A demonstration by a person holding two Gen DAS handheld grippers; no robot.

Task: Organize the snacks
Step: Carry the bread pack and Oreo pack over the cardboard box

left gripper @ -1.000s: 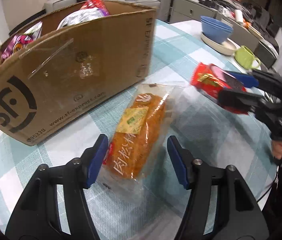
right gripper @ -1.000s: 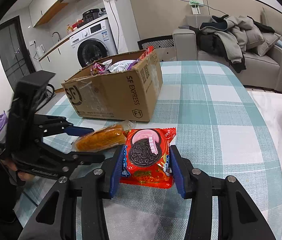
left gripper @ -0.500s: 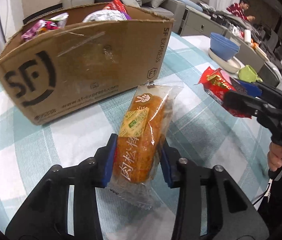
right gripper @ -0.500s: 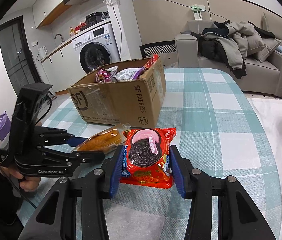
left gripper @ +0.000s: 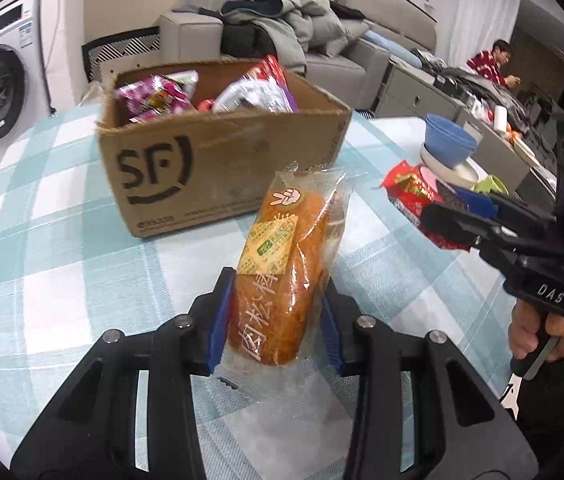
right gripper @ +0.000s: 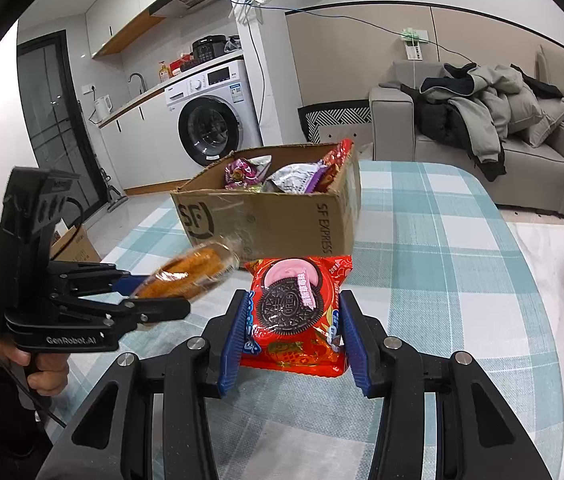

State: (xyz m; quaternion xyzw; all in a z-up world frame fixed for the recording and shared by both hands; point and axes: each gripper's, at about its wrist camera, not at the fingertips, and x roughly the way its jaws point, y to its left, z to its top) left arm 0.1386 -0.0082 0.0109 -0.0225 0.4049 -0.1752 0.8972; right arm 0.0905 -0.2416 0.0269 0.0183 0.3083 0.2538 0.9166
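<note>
Cardboard SF box (left gripper: pixel 218 168), claw-held Oreo pack (right gripper: pixel 295 312)

Washing machine (right gripper: pixel 210 130), sofa (right gripper: pixel 481 148), blue bowls (left gripper: pixel 449 142).

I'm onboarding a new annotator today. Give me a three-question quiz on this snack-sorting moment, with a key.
1. True or false: the left gripper is shut on the bread roll packet.
2. What does the right gripper hold? A) the Oreo packet B) a blue bowl C) nothing
3. Fill in: the cardboard box marked SF already holds several ____.

Key: 1 true; 2 A; 3 snack packets.
</note>
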